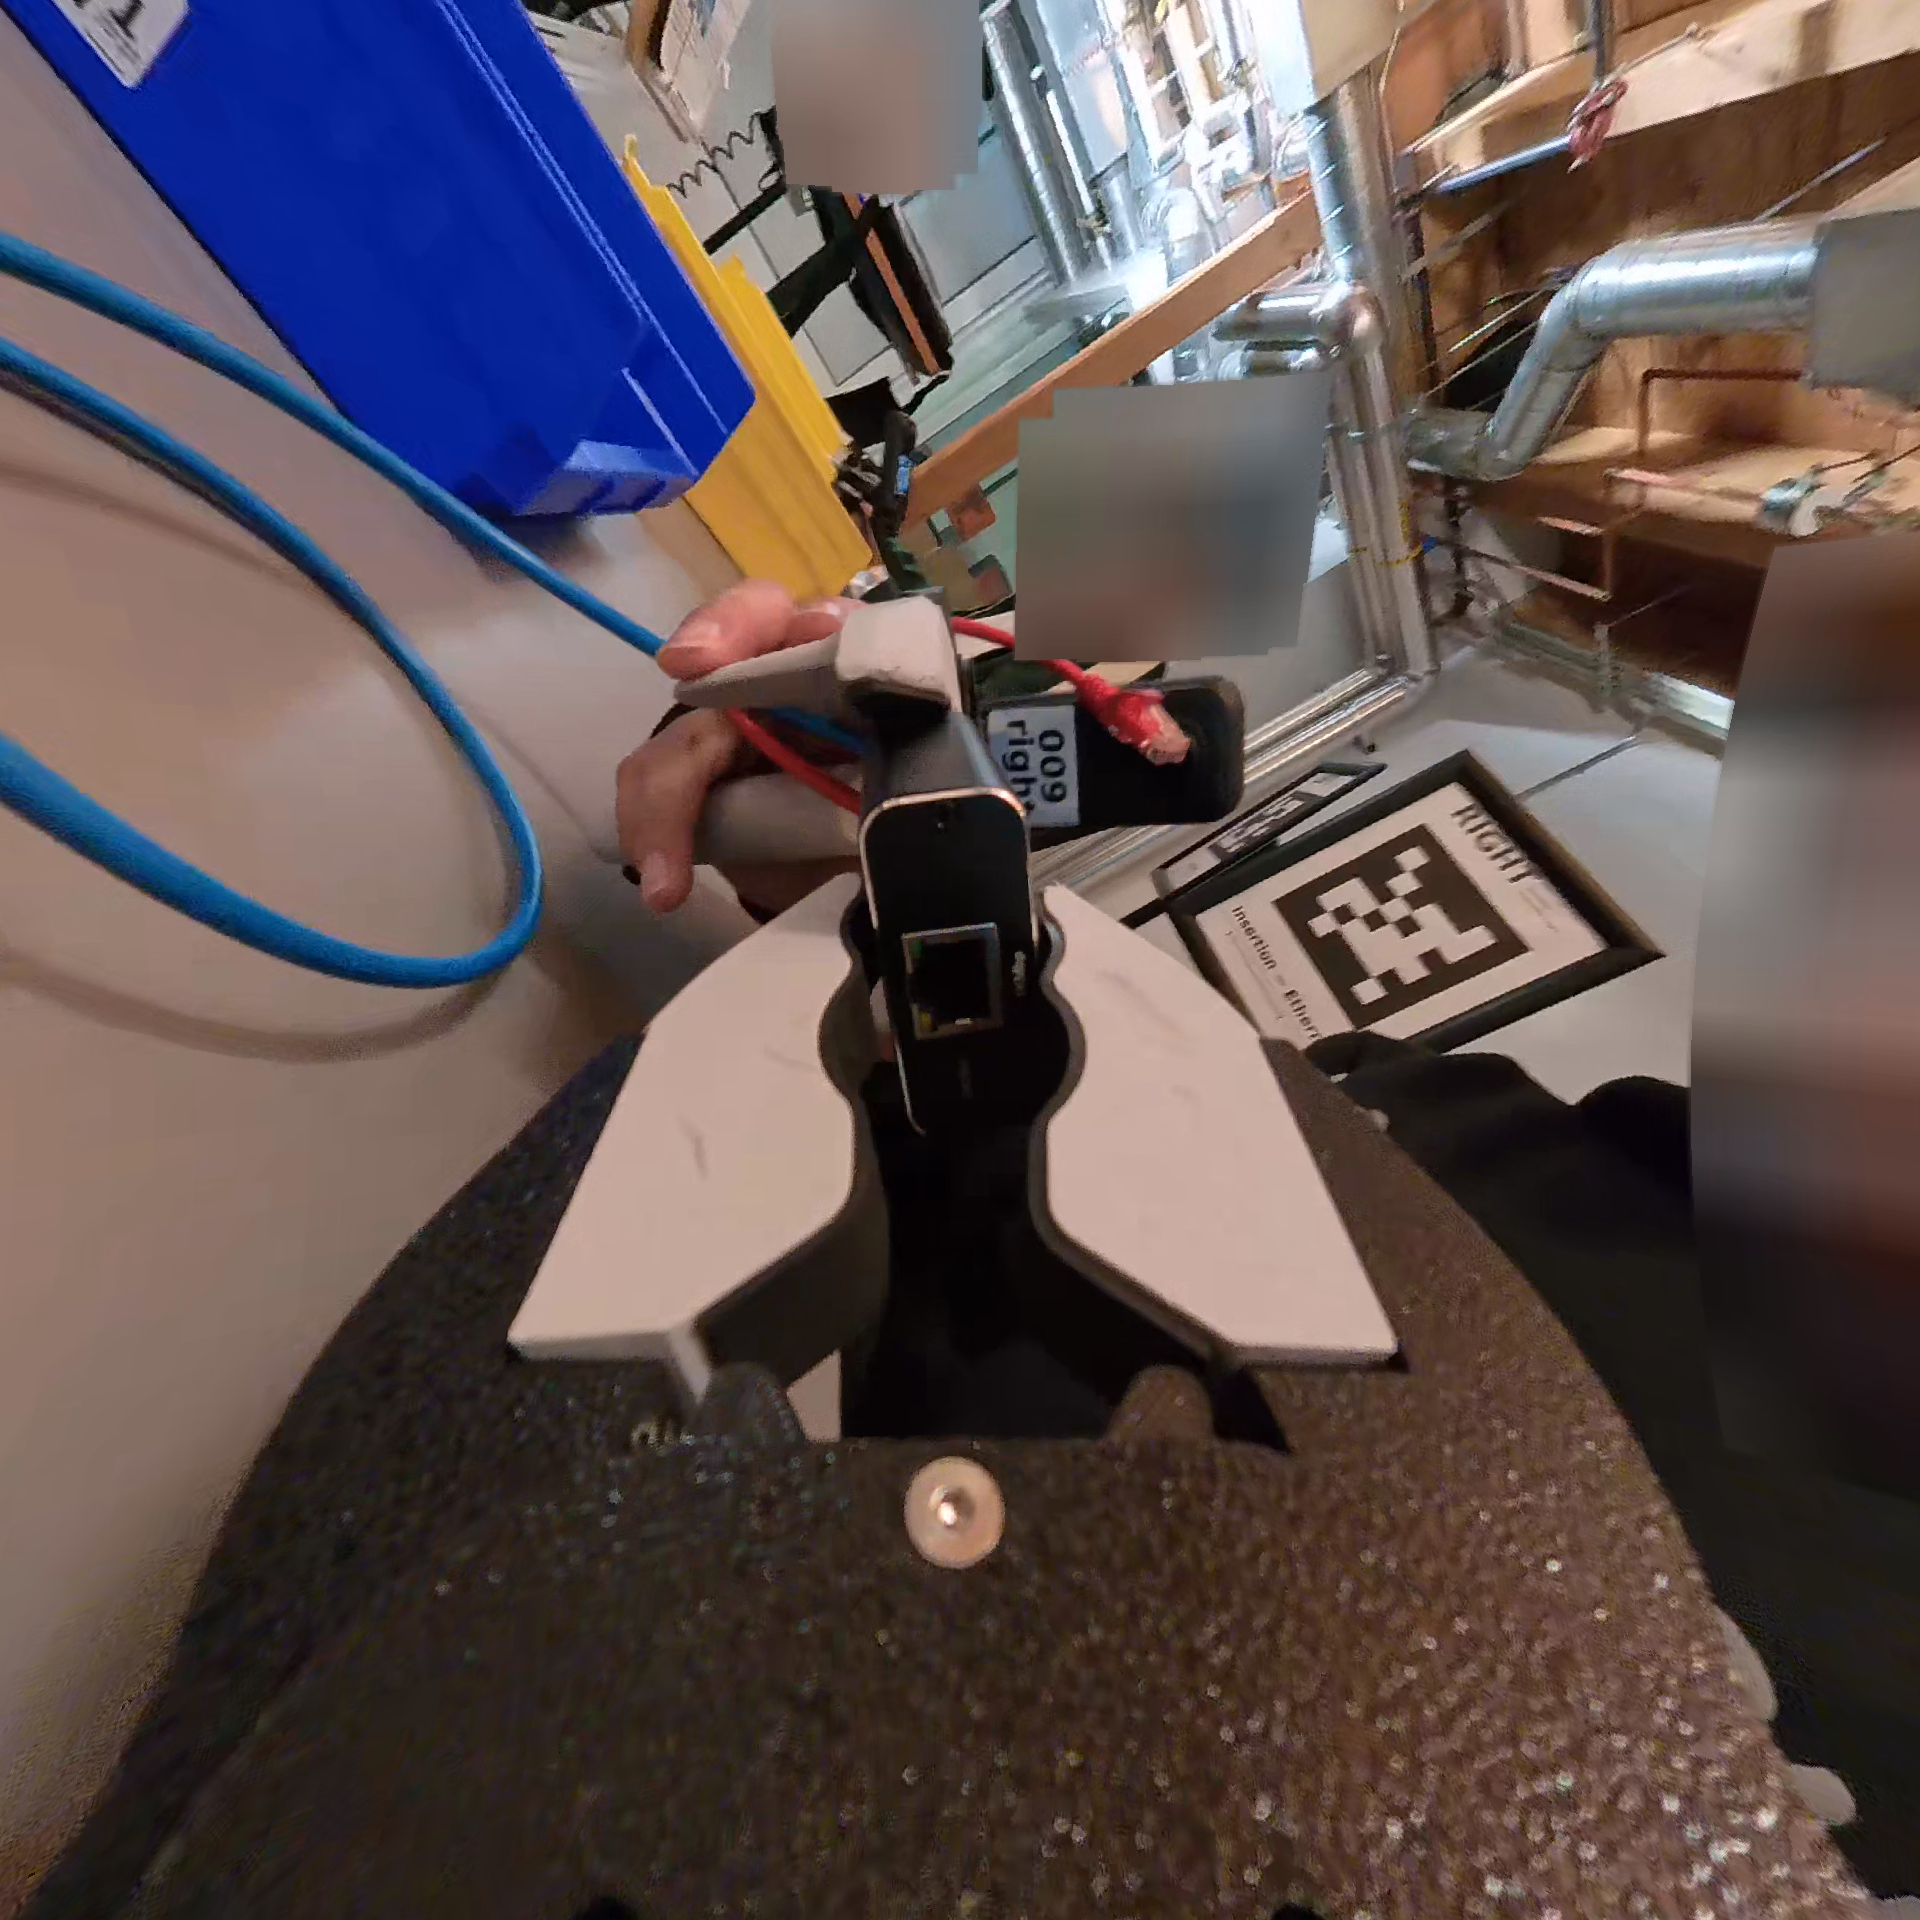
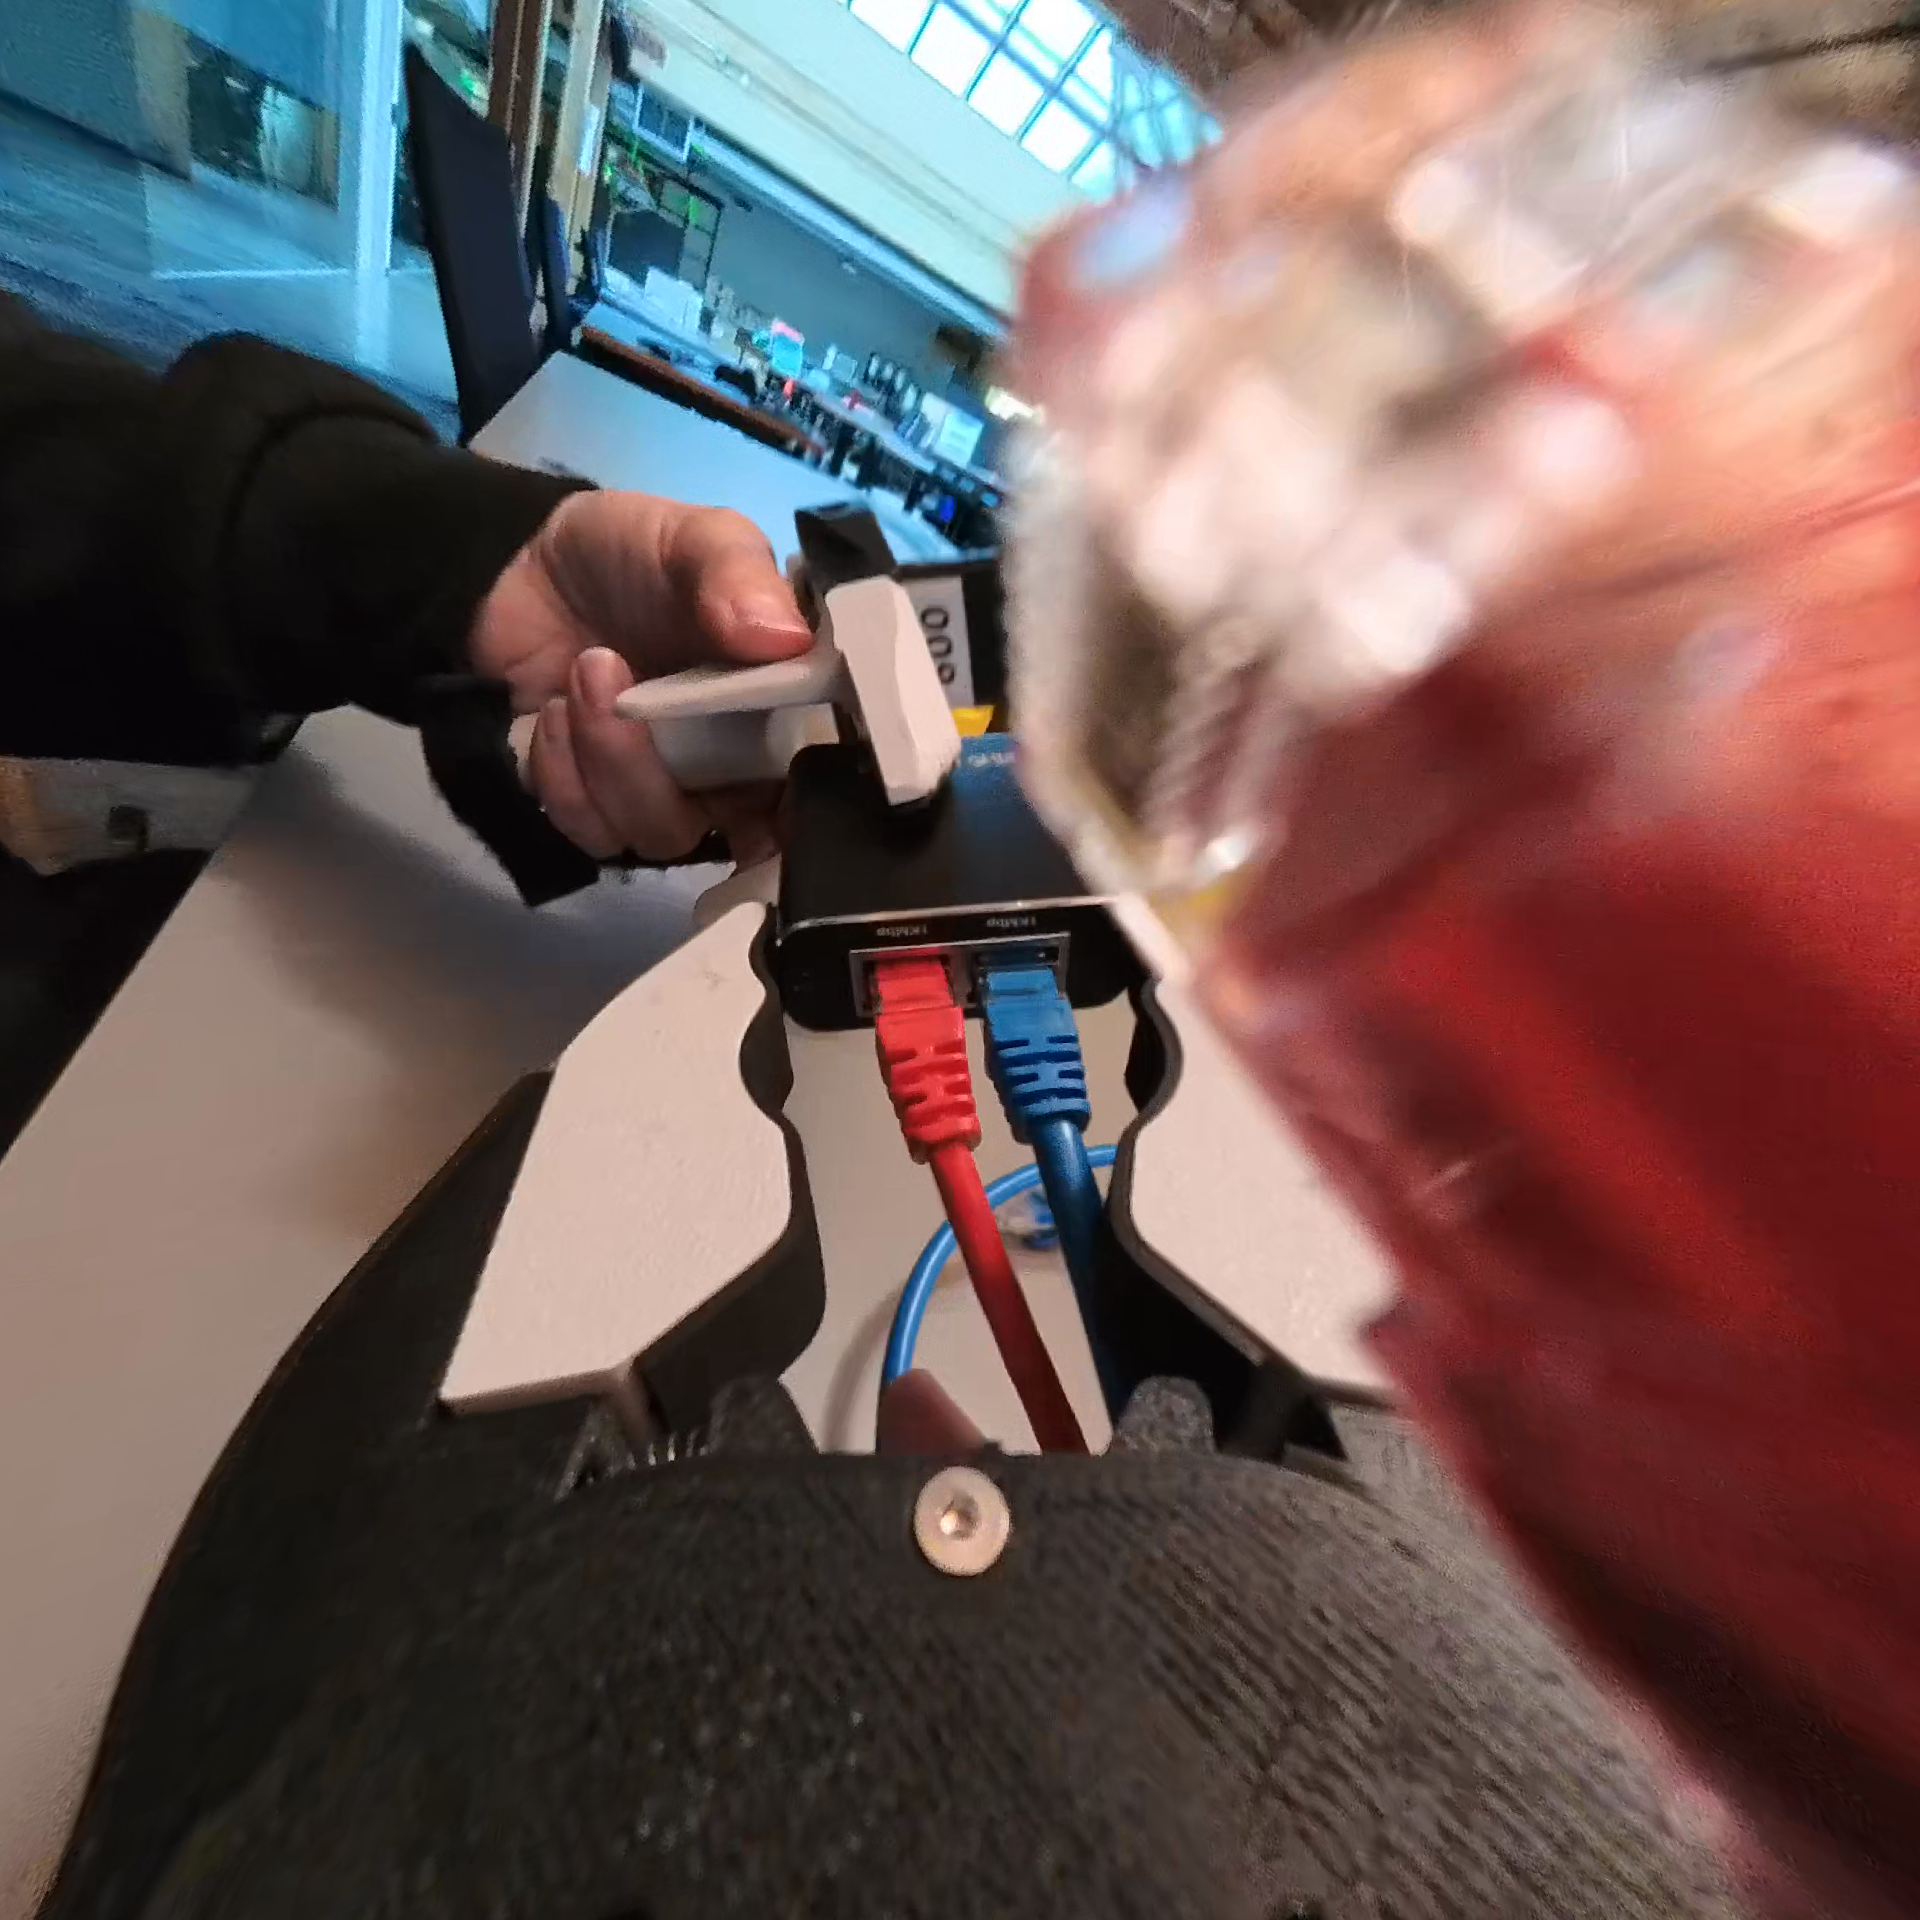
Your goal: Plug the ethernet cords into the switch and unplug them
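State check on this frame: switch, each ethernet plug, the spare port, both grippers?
switch: gripped at both ends, off the table
red plug: seated in left port
blue plug: seated in right port
single port: empty
left gripper: shut on switch
right gripper: shut on switch

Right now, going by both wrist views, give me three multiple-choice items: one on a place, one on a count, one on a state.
1. In the right wrist view, where is the red plug relative to the blue plug?
A. To its left
B. To its right
C. Above it

2. How many cords are plugged into that face of the switch?
A. One
B. Two
C. Three

3. What is in the port facing the left wrist camera?
A. A red plug
B. A blue plug
C. Nothing

Answers:
1 A: the red plug sits in the left of the two side-by-side ports.
2 B: one red and one blue cord are seated.
3 C: the port's opening is empty.
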`<state>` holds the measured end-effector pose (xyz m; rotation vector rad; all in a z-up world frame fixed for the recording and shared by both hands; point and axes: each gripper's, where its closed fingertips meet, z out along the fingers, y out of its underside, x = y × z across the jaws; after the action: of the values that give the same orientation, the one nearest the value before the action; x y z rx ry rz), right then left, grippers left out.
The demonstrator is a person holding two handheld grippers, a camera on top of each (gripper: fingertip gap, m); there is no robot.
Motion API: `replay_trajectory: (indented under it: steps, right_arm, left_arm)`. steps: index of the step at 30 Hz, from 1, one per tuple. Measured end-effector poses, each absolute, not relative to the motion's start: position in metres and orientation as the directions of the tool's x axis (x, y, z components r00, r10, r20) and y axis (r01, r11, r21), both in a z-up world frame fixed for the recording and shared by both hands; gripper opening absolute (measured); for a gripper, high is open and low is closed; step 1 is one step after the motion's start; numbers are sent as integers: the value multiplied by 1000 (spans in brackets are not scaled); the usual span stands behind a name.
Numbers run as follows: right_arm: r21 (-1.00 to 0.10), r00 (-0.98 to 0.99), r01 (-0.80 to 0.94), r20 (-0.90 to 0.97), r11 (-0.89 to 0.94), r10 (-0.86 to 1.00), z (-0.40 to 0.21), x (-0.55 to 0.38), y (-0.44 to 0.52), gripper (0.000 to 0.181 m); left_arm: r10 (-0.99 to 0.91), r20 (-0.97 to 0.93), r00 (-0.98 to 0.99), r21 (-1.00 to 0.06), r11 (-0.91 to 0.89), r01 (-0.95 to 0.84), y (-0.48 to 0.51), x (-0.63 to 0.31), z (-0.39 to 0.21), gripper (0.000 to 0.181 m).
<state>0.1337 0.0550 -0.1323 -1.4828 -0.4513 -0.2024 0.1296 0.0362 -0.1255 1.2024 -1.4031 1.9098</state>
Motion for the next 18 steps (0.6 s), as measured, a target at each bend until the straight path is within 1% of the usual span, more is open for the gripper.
replay_trajectory:
  steps: [3,4,9,11,13,16,18]
  right_arm:
    - [-908,912,369,395,200,108,-114,131,51,69]
    - [-913,918,351,379,206,114,-115,132,51,69]
    - [-945,934,247,291,215,206,-122,128,47,65]
    - [-952,938,212,262,223,228,-119,127,45,65]
    - [-950,943,213,261,231,206,-118,130,46,65]
    - [-956,954,234,261,179,148,-124,140,51,64]
    - [-975,967,190,206,114,152,-133,145,53,65]
  left_arm:
    - [-8,871,-492,-460,-364,-810,30,129,-121,26]
    - [8,876,-482,-446,-364,-818,30,130,-123,26]
    - [-32,869,-493,-475,-330,-816,24,130,-125,27]
    - [-25,878,-478,-459,-327,-826,24,132,-123,27]
    - [-14,892,-452,-429,-346,-835,26,135,-121,27]
    - [0,917,-399,-364,-410,-836,31,146,-125,27]
    - [-53,908,-416,-393,-448,-803,35,154,-129,29]
